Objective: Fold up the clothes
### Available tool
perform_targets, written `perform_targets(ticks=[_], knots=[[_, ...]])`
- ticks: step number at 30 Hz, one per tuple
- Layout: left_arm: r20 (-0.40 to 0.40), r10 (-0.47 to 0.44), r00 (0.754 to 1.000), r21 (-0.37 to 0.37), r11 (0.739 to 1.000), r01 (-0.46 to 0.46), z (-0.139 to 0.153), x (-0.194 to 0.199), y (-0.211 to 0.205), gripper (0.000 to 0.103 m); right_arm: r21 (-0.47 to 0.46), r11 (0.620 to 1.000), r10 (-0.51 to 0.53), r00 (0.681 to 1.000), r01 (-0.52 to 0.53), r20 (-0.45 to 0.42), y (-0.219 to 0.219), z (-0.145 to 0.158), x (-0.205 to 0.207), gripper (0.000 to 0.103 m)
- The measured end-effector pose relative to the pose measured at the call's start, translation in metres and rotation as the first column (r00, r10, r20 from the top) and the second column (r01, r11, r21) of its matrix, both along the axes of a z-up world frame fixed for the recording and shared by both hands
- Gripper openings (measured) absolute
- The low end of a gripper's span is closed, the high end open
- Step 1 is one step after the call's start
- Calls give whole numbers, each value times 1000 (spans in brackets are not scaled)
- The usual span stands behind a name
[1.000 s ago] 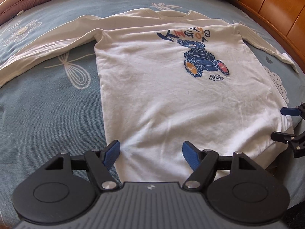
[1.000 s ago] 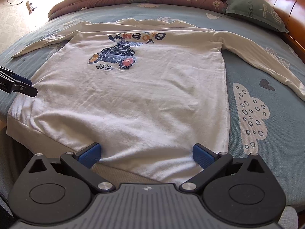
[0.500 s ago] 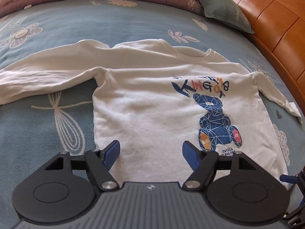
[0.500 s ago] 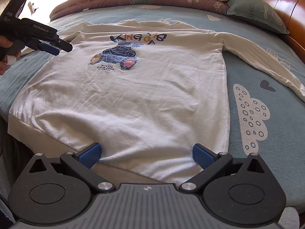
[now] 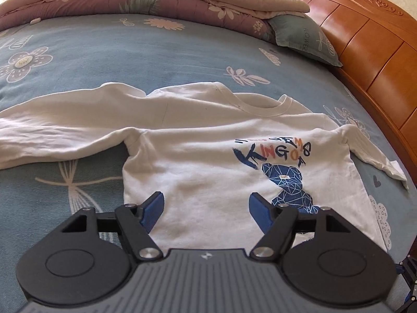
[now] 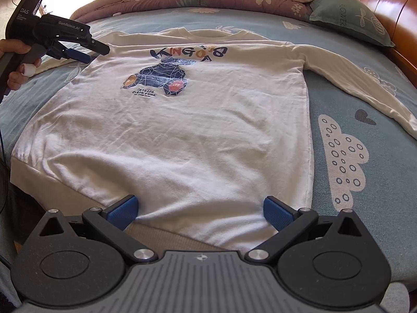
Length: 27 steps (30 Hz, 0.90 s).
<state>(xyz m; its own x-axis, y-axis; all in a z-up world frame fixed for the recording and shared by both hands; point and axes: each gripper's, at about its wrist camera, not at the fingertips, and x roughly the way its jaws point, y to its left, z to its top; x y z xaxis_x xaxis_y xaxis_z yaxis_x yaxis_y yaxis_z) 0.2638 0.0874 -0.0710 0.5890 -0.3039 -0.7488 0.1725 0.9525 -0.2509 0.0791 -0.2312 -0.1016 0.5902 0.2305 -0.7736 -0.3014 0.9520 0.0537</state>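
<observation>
A white long-sleeved cotton sweatshirt [image 6: 182, 130] with a blue geometric bear print and the word "KING" across the chest lies face up and flat on a blue-grey bedsheet [image 6: 365, 234] patterned with flowers and clouds. Both sleeves stretch straight out to the sides, and the ribbed hem hangs slightly over the near edge of the bed. Laid out this way, the garment looks ready for a first fold, though no fold is made yet.

The left gripper [image 5: 206, 208], a black 2-finger tool with blue pads, hovers above the shirt near its left armpit, jaws spread wide with nothing between them. In the right wrist view, the same tool appears at the upper left, gripped by a person's hand [image 6: 18, 62], its fingers pointing at the shoulder seam. It probably aims there because the sleeve is the natural first part to fold inward.

The right gripper [image 6: 200, 211] sits low over the hem, jaws also spread and empty.

Beyond the shirt lie a folded pink floral quilt [image 5: 156, 2], a grey-green pillow [image 5: 302, 39] and an orange wooden headboard [image 5: 370, 41].
</observation>
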Motion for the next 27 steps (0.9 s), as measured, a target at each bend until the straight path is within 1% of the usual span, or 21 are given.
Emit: perform_targets(ticks=[1,2,3,4,6,7,8,10,13,16,17,18,21,25,27], knots=[[-6,9,1000,6,1000,-9,-6,4,-1,73,-1,1000,-1,1000,1,-3,0,0,1,103],[-14,45,999,44,998,-44,-12,8,-1,73,-2,1000,-2,1000,2,-5,0,0,1,103],[-17,98,995,106,990,-96,-17,11,-1,70,-3,1000,-3,1000,3,-6,0,0,1,103],[1,113,994,123,986,-112,-15,13,-2,70,-4,1000,-4,1000,4,-5,1,0,1,103],[17,124,992,120,985,-125,-6,17,-5,70,-5,1000,-5,1000,5,-5,1,0,0,103],[35,96,995,110,989,-100,0,19,-8,70,-5,1000,-6,1000,6,-5,1,0,0,103],[48,68,997,97,993,-72,3,22,-11,74,-6,1000,-6,1000,6,-5,1,1,0,103],[45,6,999,51,999,-8,1,27,-19,77,-10,1000,-8,1000,8,-12,2,1,2,103],[43,-81,996,-9,997,81,-3,34,-31,77,-15,1000,-10,1000,9,-22,2,2,4,103],[24,-92,995,33,995,91,-22,40,-34,77,-25,1000,-3,999,1,-53,3,4,8,103],[32,-101,994,39,994,99,-25,41,-32,77,-29,1000,0,998,-2,-64,3,4,10,103],[44,-106,993,41,994,104,-23,41,-29,78,-34,999,3,997,-6,-79,3,6,13,103],[55,-64,996,56,997,61,-17,39,-19,78,-57,998,9,991,-16,-135,0,19,24,103],[76,-67,995,17,998,66,-10,35,-9,78,-89,996,18,999,-22,-51,2,50,54,103],[75,-70,995,15,997,70,-10,35,-10,78,-80,996,34,999,-35,-16,6,64,79,103]])
